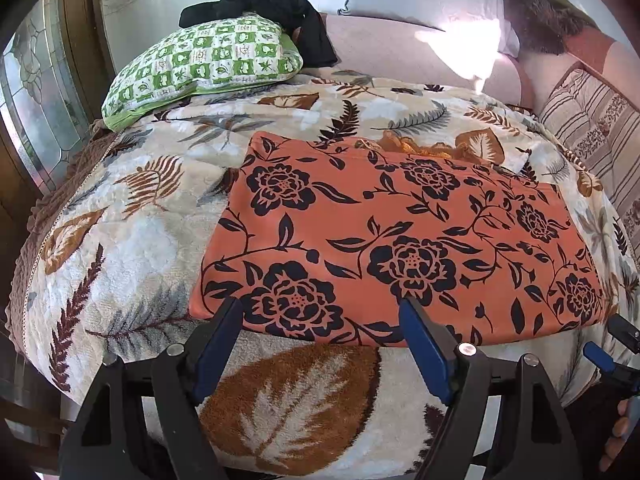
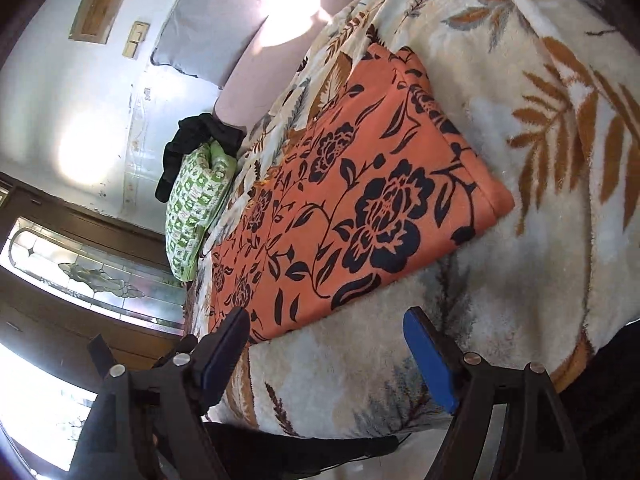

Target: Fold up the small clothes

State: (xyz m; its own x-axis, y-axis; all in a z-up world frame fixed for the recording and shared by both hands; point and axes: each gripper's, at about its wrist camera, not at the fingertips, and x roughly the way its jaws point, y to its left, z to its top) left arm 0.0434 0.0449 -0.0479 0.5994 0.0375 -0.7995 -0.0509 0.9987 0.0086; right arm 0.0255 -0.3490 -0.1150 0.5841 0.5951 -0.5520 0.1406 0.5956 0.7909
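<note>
While both claws, left (image 1: 320, 320) and right (image 2: 328, 332), hang open and empty at the near edge of the orange cloth (image 1: 400, 240) lying flat on the bed (image 1: 132, 248), a deep pinch could snag the fuzzy blanket (image 2: 520, 160) underneath too.

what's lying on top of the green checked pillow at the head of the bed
A crumpled black garment is draped over the far edge of the green checked pillow. How far it hangs down behind the pillow is hidden.
</note>
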